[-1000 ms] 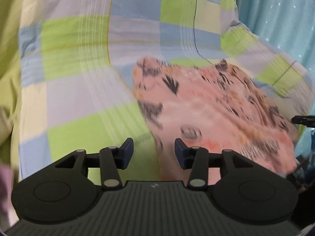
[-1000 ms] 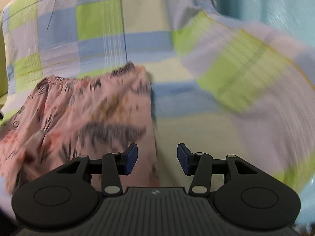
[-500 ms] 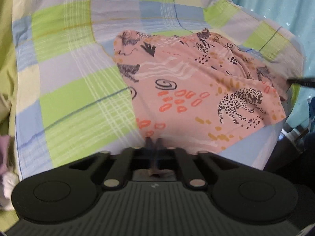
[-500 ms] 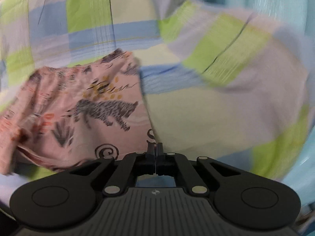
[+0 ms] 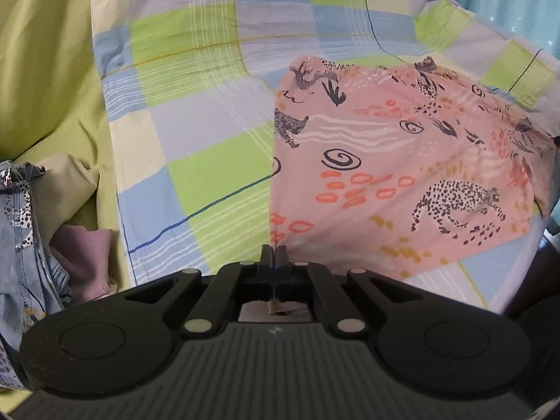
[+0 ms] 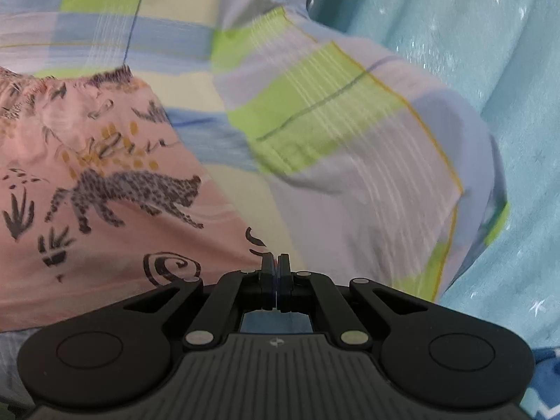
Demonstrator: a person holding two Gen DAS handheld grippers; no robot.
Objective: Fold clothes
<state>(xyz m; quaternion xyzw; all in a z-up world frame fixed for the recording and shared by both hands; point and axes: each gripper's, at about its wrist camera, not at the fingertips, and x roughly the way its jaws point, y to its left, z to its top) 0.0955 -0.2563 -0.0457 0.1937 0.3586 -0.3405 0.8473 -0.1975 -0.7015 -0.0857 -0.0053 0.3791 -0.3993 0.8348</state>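
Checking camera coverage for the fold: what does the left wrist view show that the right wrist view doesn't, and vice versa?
Left wrist only: the left claw, a plain green sheet, and a pile of blue and pink clothes at the left edge. Right wrist only: the right claw and a turquoise star-print fabric. Both: the pink leopard-print garment lying on the checked bedsheet, with each claw shut at a near corner of it.

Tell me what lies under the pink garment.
The pink garment lies on a checked sheet, which shows all around it. What the sheet covers, and anything beneath the garment itself, is hidden.
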